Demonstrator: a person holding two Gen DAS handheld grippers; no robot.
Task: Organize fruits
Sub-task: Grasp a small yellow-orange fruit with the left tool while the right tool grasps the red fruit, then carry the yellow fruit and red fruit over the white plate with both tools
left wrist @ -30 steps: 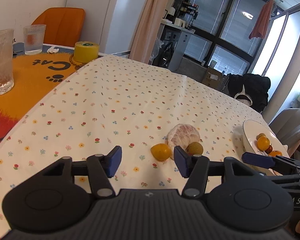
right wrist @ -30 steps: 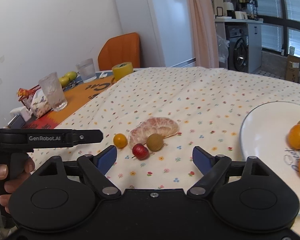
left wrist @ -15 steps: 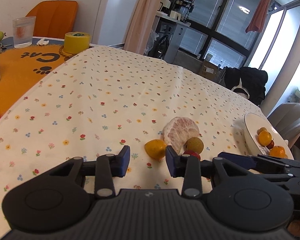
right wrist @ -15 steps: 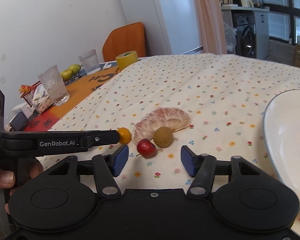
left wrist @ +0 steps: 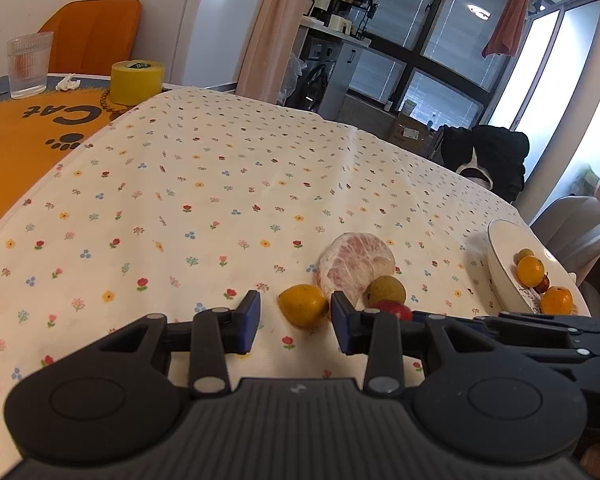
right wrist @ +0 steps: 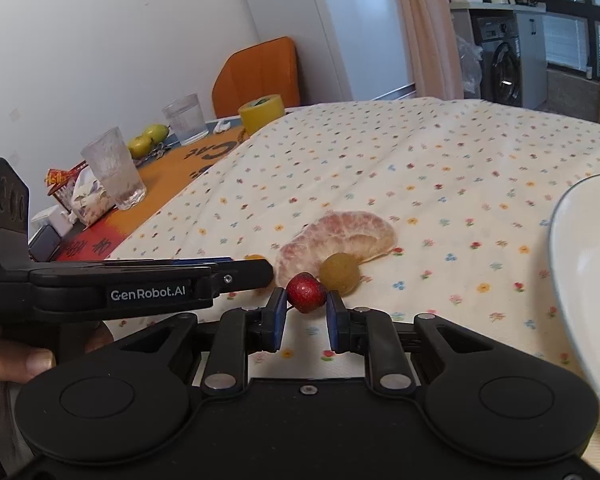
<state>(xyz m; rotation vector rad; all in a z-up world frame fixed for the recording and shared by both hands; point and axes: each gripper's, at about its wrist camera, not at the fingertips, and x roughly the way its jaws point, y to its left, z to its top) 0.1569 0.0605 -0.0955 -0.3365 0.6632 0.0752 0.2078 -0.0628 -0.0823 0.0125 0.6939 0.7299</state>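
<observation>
Floral tablecloth (left wrist: 228,184) covers the table, orange cat mat (left wrist: 24,128) at the far left with a ribbed glass (left wrist: 29,65) and a yellow tape roll (left wrist: 137,82) on it. Left wrist view: my left gripper (left wrist: 295,322) is spread, blue pads either side of the small orange fruit (left wrist: 302,310), not touching it. Fruit sits on the cloth just ahead of the pads. Peeled pomelo piece (left wrist: 356,266) lies right behind it, brown round fruit (left wrist: 385,290) beside that, red fruit (left wrist: 392,309) partly hidden behind my right pad. White plate (left wrist: 500,264) at the right edge holds several small orange and dark fruits. My right gripper's black body crosses the lower right.

Right wrist view: same cloth, white wall and orange chair (right wrist: 260,74) behind, two glasses and green fruits (right wrist: 148,140) on the mat. My right gripper (right wrist: 306,314) is nearly closed around the red fruit (right wrist: 306,293), pads at both its sides; firm contact, cannot tell. Brown round fruit (right wrist: 339,273) touches the pomelo piece (right wrist: 340,236) just behind. Orange fruit (right wrist: 256,258) peeks over my left gripper's finger. Plate rim (right wrist: 560,264) at right. A hand (right wrist: 16,360) grips the left tool at lower left.
</observation>
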